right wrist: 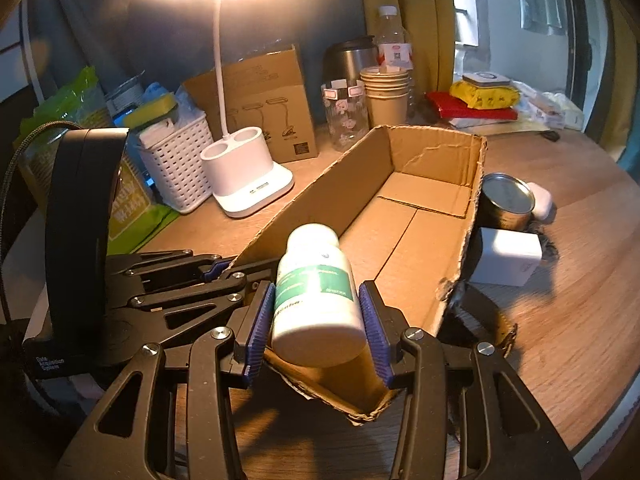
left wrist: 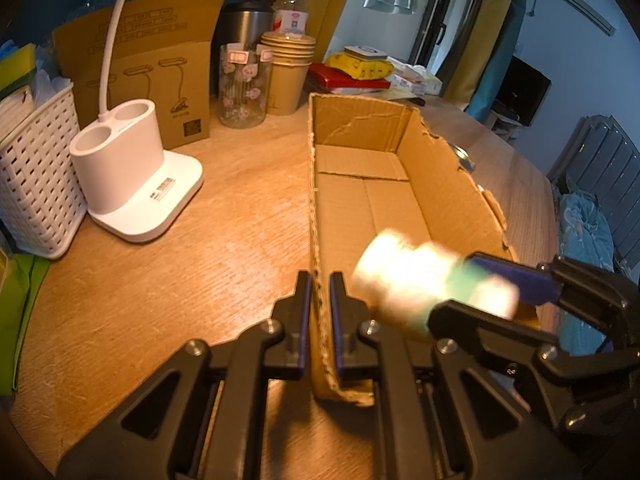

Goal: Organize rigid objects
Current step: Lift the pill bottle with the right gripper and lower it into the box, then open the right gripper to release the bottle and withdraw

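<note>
An open cardboard box [left wrist: 360, 208] lies on the wooden table, empty inside; it also shows in the right wrist view [right wrist: 420, 216]. My left gripper [left wrist: 320, 292] is shut on the box's near left wall [left wrist: 318, 320]. My right gripper [right wrist: 316, 316] is shut on a white pill bottle with a green label [right wrist: 316, 292], held on its side over the box's near end. In the left wrist view the bottle [left wrist: 420, 276] is blurred, and the right gripper [left wrist: 492, 296] comes in from the right.
A white lamp base [left wrist: 136, 184], a white basket [left wrist: 36, 188], a glass jar [left wrist: 242, 84], paper cups [left wrist: 286, 68] and a lamp carton [left wrist: 152, 72] stand left and behind. A tin can [right wrist: 508, 200], a white charger [right wrist: 506, 256] and an earbud case [right wrist: 542, 200] sit right of the box.
</note>
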A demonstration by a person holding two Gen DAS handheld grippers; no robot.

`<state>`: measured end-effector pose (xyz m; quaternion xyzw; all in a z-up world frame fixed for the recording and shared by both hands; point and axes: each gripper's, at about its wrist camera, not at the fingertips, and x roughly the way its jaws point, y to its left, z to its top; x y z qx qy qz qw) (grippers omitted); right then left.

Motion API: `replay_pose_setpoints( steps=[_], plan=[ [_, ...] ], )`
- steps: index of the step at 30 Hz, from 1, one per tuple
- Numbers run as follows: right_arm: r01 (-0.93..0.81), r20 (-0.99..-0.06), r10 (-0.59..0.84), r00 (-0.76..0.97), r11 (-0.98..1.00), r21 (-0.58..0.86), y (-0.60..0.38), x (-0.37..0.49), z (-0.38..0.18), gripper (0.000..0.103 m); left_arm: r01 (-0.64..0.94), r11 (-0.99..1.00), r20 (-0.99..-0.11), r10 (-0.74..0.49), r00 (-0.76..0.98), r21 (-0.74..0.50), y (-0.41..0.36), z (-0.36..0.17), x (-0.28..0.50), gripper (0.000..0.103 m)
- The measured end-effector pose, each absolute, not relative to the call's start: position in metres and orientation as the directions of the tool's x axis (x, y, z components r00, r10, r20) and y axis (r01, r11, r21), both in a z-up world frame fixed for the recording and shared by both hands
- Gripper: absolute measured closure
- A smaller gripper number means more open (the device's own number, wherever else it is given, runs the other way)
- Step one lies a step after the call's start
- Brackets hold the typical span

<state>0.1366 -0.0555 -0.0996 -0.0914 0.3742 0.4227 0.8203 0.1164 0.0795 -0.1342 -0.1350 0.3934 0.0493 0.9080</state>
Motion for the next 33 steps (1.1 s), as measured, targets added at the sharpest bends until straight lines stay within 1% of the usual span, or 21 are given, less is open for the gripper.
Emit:
replay_pose_setpoints(
  steps=[6, 12, 18, 23, 28, 33],
  plan=[
    [-0.766, -0.682, 0.635, 0.364, 0.620, 0.169, -0.061, 0.135, -0.097, 0.056, -0.196, 0.958, -0.727, -0.018, 0.686, -0.209, 0.080, -0.134, 0.116, 0.094],
    [-0.751, -0.658, 0.632, 0.410, 0.643, 0.149, -0.070, 0.134, -0.090, 0.056, -0.196, 0.958, -0.727, -0.018, 0.686, -0.209, 0.080, -0.134, 0.116, 0.094],
    [-0.718, -0.630, 0.607, 0.484, 0.687, 0.111, -0.084, 0.134, -0.081, 0.048, -0.195, 0.959, -0.726, -0.016, 0.687, -0.206, 0.080, -0.134, 0.116, 0.094],
    [-0.671, -0.589, 0.591, 0.551, 0.734, 0.109, -0.105, 0.136, -0.072, 0.039, -0.195, 0.959, -0.727, -0.017, 0.687, -0.207, 0.081, -0.134, 0.116, 0.094],
    [-0.584, -0.527, 0.537, 0.658, 0.807, 0.093, -0.134, 0.141, -0.063, 0.037, -0.195, 0.959, -0.727, -0.016, 0.687, -0.206, 0.081, -0.134, 0.116, 0.094],
    [-0.523, -0.513, 0.486, 0.708, 0.849, 0.082, -0.158, 0.147, -0.061, 0.035, -0.195, 0.959, -0.726, -0.017, 0.687, -0.207, 0.081, -0.134, 0.116, 0.094]
  ],
)
